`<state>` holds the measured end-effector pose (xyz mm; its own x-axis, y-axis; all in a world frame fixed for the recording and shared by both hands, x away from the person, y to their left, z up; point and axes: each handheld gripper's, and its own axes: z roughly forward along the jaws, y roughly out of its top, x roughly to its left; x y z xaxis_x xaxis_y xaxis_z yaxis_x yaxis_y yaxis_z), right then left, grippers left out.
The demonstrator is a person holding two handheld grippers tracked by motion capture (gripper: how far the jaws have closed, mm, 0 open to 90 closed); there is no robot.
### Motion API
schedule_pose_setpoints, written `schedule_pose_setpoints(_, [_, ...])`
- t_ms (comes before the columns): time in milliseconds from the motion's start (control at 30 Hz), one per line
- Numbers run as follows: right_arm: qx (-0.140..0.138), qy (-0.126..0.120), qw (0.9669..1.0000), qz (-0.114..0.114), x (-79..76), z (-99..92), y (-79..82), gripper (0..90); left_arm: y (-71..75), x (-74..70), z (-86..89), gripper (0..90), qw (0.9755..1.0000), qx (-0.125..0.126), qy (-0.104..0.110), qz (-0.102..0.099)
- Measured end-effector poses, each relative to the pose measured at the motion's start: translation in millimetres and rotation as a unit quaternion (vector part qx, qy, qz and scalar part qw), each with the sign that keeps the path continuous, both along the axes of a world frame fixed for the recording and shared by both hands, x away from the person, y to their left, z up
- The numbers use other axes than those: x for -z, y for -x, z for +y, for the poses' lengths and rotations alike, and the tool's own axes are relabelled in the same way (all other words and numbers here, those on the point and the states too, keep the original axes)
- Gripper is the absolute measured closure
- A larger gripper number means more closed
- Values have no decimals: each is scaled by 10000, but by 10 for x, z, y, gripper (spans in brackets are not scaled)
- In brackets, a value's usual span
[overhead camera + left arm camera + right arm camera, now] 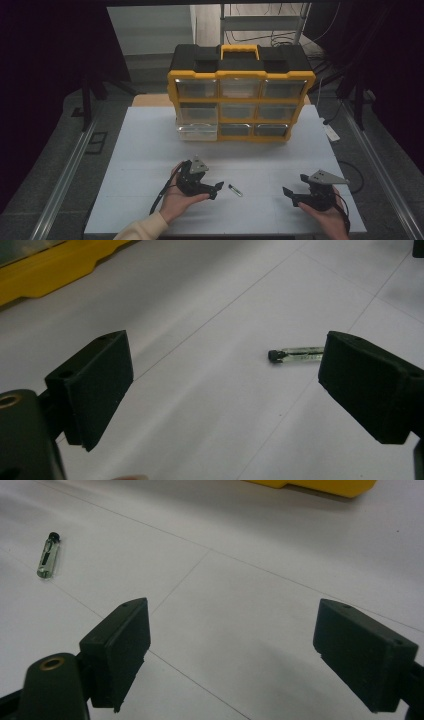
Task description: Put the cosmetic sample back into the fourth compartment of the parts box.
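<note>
Landmark: small glass vial (235, 190), capped black, lying flat on the white table (150, 150). Left gripper (218, 189) is held just beside the vial on its left, jaws spread wide, nothing between them. Right gripper (291, 194) is held well apart from the vial on its right, jaws likewise parted and empty. Beyond the vial, a yellow drawer organizer (241, 95) is stood at the far edge.

Black gripper (218, 189), grey plate, cream sleeve (142, 229)
</note>
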<state>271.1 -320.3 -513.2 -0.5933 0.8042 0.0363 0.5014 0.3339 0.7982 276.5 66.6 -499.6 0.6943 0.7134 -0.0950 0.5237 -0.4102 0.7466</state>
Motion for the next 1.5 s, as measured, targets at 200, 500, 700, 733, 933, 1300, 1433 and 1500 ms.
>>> schedule_pose_setpoints(200, [-1,10,10000,4,2,1,-2,163,-11,13,-56,81,10000,55,-10,34])
schedule_pose_setpoints(500, [-11,0,10000,2,2,-5,-2,163,-32,42,-161,81,9998,151,-35,116])
schedule_pose_setpoints(700, [-5,1,10000,-10,-1,-9,2,162,-30,44,-209,81,9997,210,-49,117])
schedule_pose_setpoints(733, [-7,3,10000,-13,-1,-7,2,162,-30,44,-220,81,9997,227,-54,119])
schedule_pose_setpoints(933, [-28,-28,10000,-4,-3,0,2,161,-38,61,-274,80,9994,279,-50,194])
schedule_pose_setpoints(1300, [-27,2,10000,-10,1,-3,2,161,-31,84,-366,78,9990,351,-108,244])
schedule_pose_setpoints(1433, [-29,11,10000,-15,2,-2,4,161,-35,103,-408,74,9988,351,-121,308])
schedule_pose_setpoints(1500, [-31,18,10000,-18,1,-1,5,161,-34,113,-438,73,9988,360,-124,321])
